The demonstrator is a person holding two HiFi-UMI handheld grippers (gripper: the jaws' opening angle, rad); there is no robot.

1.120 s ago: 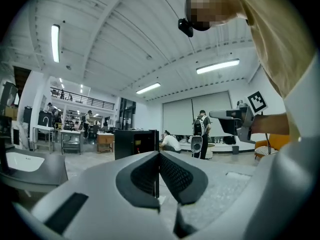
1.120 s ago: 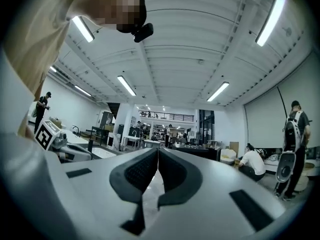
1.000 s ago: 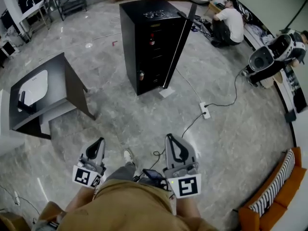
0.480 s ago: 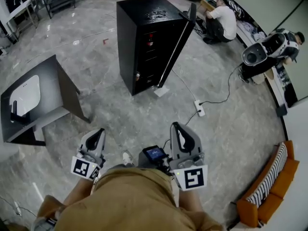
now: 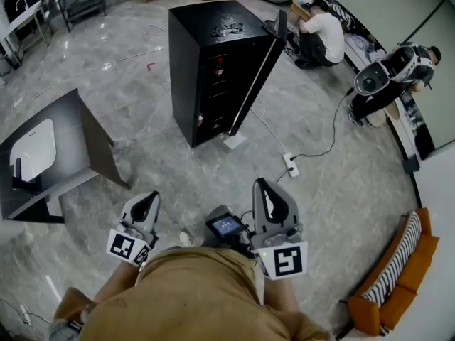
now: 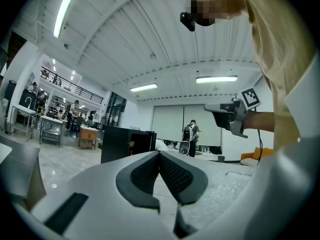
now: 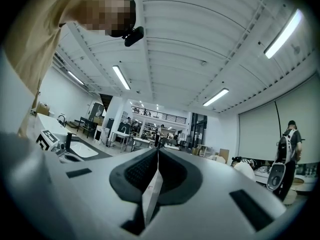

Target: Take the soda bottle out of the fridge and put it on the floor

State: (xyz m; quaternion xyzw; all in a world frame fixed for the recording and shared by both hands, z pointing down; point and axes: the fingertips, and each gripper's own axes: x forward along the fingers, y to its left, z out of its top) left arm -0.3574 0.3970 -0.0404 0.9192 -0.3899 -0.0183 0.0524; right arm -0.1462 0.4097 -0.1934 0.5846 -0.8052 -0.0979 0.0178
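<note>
Left tool point(image 5: 148, 203) clenched tight on nothing, right tool point(image 5: 266, 190) the same, black-and-white square markers on both cubes. Well ahead of them the black fridge point(image 5: 192, 55) stands door open, with the soda bottle point(image 5: 218, 66) on an inner shelf.

Ahead of the matt grey plastic left gripper point(image 5: 149, 198) and right gripper point(image 5: 262, 185), the black fridge point(image 5: 192, 62) looks smooth and faintly glossy on the polished, marbled grey floor point(image 5: 341, 176).
</note>
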